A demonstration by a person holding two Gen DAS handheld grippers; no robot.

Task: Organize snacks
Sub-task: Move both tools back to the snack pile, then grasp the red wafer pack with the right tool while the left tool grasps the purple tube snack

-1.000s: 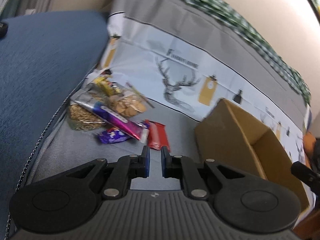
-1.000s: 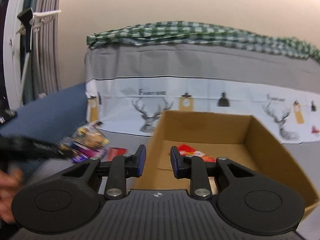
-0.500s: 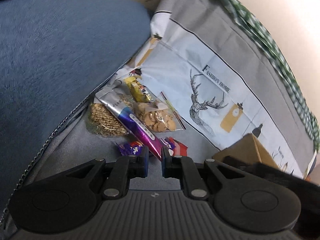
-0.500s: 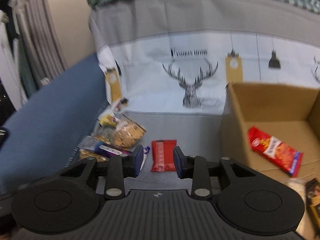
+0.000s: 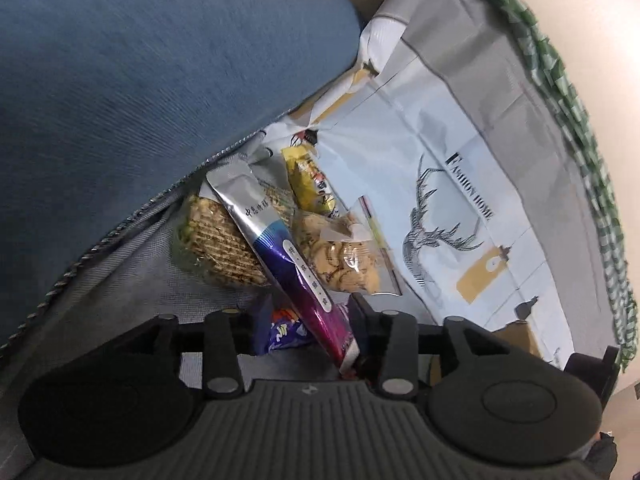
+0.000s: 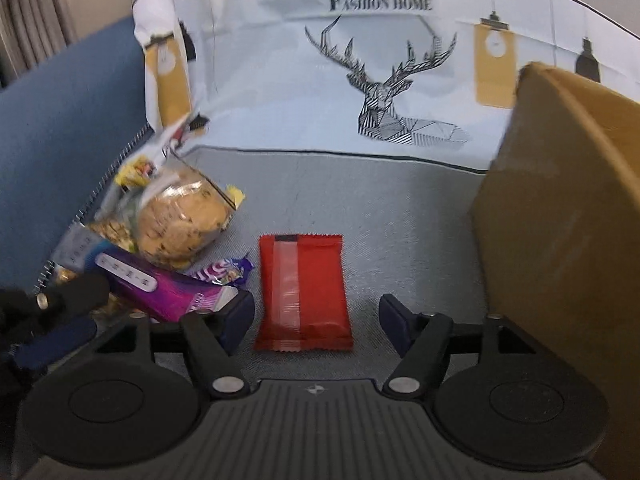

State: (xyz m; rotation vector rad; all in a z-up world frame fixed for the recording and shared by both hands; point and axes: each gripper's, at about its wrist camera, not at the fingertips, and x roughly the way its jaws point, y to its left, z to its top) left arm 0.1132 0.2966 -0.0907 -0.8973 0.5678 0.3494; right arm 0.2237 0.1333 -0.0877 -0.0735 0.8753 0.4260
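- Straddling the red snack packet (image 6: 303, 290), the right gripper (image 6: 316, 322) held its fingers wide apart, the packet lying flat on the grey seat fabric (image 6: 400, 220) between them and clamped by neither.
- The left gripper (image 5: 306, 326) had its fingers spread as well, with the lower end of the long silver-and-purple pouch (image 5: 280, 252) and a small purple wrapper (image 5: 286, 332) lying in the gap; whether either finger touched the pouch was hard to tell.
- The rest of the snacks sat piled against the blue cushion (image 5: 120, 80): a clear bag of biscuits (image 5: 340, 256), a bag of wafer-like bars (image 5: 218, 244) partly under the pouch, and a yellow packet (image 5: 310, 186) behind them.
- In the right wrist view the same pile lay left of the red packet, the biscuit bag (image 6: 180, 216) on top.
- The cardboard box (image 6: 560, 220) stood to the right of the red packet, apart from it.
- A deer-print cover (image 6: 380, 92) hung behind everything.
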